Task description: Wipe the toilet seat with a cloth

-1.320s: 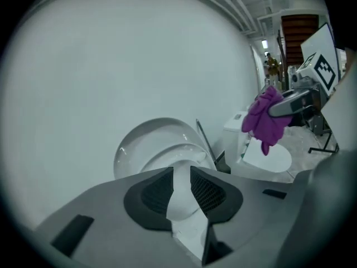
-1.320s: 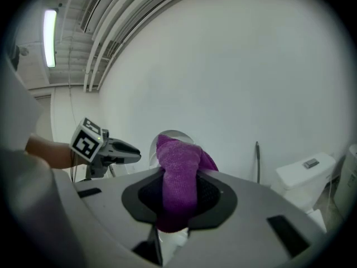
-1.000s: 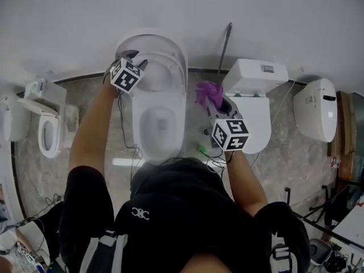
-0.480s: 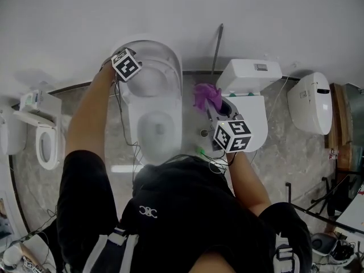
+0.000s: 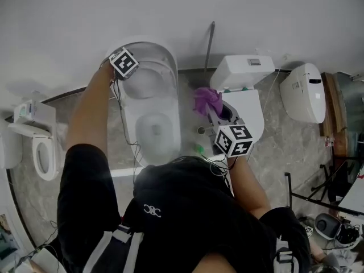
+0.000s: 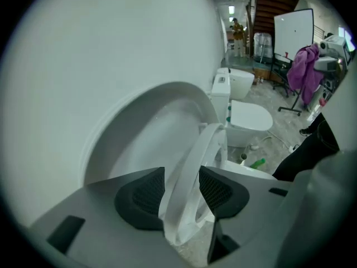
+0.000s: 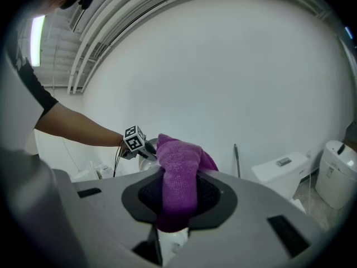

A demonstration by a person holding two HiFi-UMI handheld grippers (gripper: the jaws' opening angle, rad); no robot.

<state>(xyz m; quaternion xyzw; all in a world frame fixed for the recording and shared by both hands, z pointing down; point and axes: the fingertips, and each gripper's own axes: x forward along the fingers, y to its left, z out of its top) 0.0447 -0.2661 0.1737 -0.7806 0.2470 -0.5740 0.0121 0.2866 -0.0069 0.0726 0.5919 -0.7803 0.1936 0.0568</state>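
A person in a black top leans over a glossy white ceramic toilet [image 5: 149, 131] in the head view, one gripper to each side. Only the gripper views show what the jaws are doing. The left gripper [image 6: 181, 193] has just been opening its jaws. Its ribbed black pads [image 6: 139, 197] stand fairly wide on either side of the raised, smooth white oval seat ring [image 6: 192, 166], not visibly squeezing it. The curved white lid [image 6: 145, 127] stands upright behind. The right gripper [image 7: 178, 201], off to the bowl's right beside a second, boxy white toilet [image 5: 245, 75], is clamped on a fuzzy purple terry cloth [image 7: 179, 169]. The cloth bunches above the pads, well apart from the seat.
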